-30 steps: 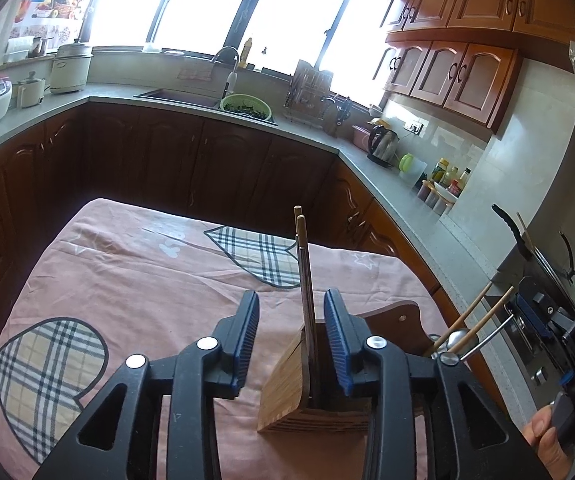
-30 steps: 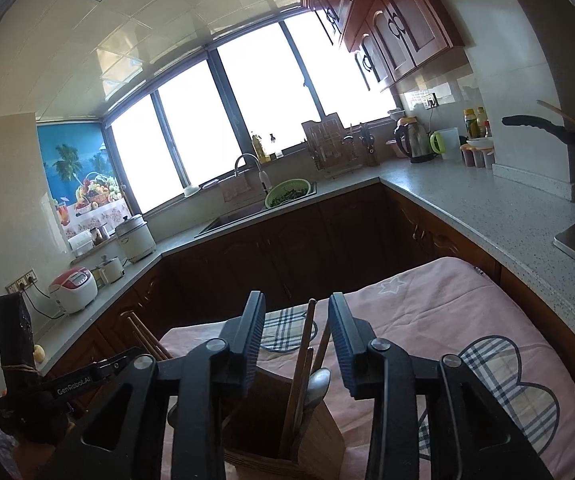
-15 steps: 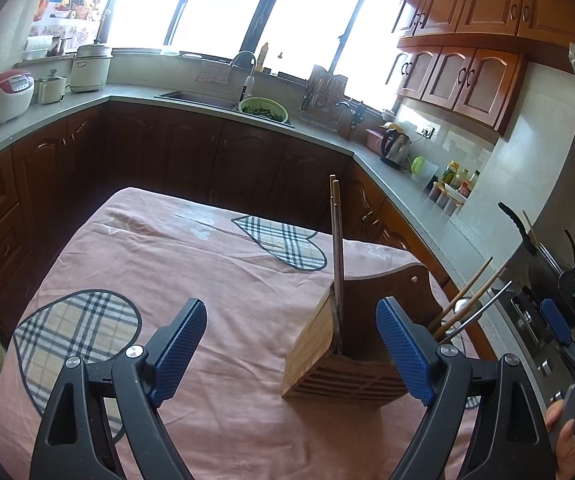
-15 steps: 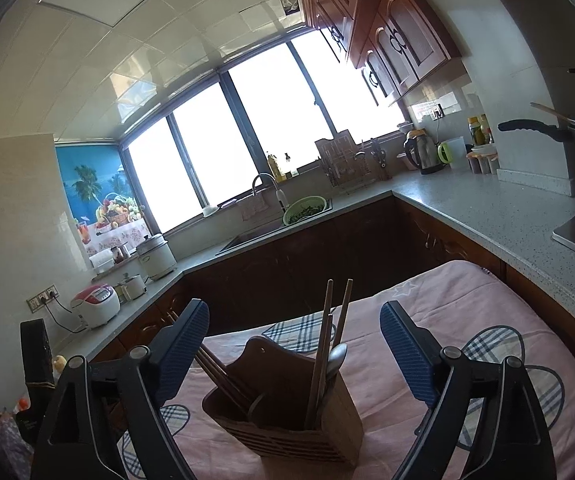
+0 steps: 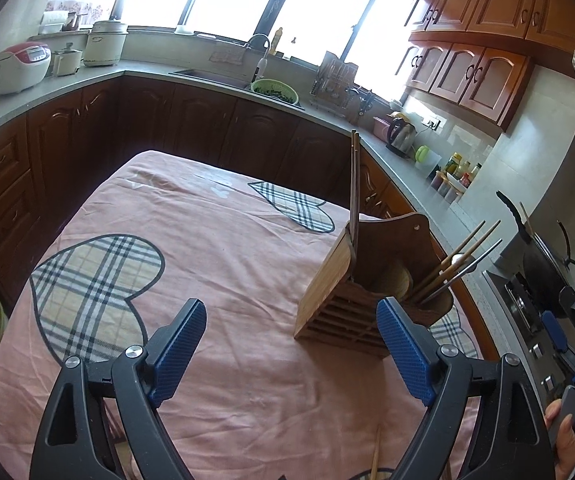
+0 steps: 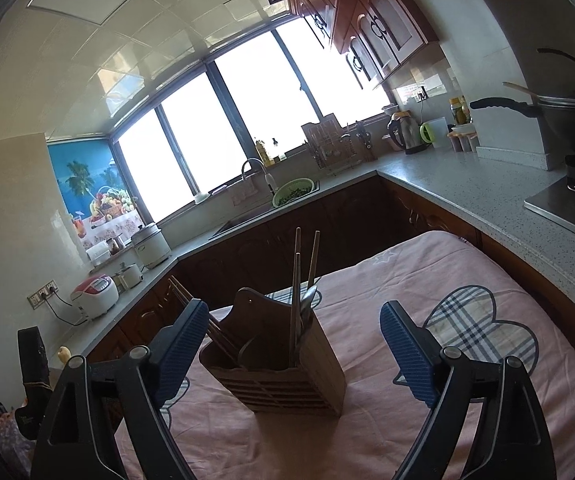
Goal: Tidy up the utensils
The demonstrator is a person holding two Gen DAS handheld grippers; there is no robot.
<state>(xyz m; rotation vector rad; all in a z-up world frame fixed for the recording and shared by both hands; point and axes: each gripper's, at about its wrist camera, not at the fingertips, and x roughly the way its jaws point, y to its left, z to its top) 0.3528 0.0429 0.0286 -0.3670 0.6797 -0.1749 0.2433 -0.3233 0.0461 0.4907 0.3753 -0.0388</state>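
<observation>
the wooden holder (image 5: 371, 280) is stood upright on the pink tablecloth (image 5: 215, 248), with chopsticks (image 6: 302, 280) and a spoon already slotted in. the left gripper (image 5: 291, 350) and right gripper (image 6: 293, 354) are released, jaws wide and empty. one chopstick (image 5: 375, 454) is left lying on the cloth, so the task is judged nearly complete.

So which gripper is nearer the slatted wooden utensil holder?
Right gripper, seemingly: the holder stands just ahead, framed between its open jaws. Left gripper: holder farther ahead, to its right.
</observation>
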